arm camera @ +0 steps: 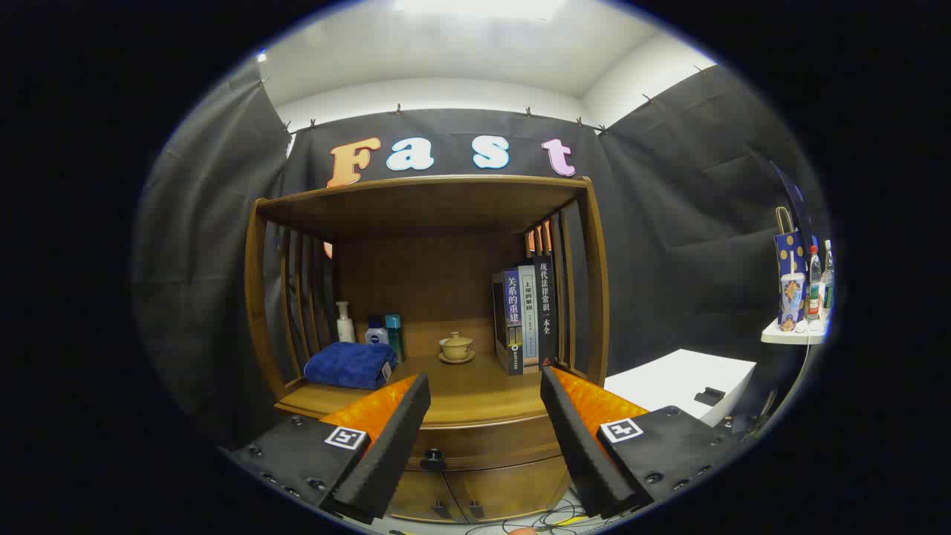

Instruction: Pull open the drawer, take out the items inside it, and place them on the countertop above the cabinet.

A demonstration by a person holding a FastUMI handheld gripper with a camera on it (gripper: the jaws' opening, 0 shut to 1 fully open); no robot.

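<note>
Cabinet [427, 223] dead ahead at twelve o'clock, wooden, with slatted sides, and we sweep from nine o'clock across. On the countertop [461, 394], far left, a white pump bottle [344, 321] stands upright against the slats, a folded blue towel [349, 364] lies in front of it, and two small bottles [386, 331] stand just behind the towel's right end. Centre of the countertop, a lidded teacup on a saucer [456, 347], well apart from everything. Towards two o'clock, a row of upright books [526, 319] leans on the right slats. Below the countertop edge, the drawer [483, 442] sits closed, its dark knob [433, 459] showing between the fingers, at six o'clock. Gripper [483, 405] spread wide, fingers apart, gripping nothing, short of the drawer front. At three o'clock, a white table [680, 383], and past it a shelf [795, 333] carrying a cup, a dotted bag and bottles.
</note>
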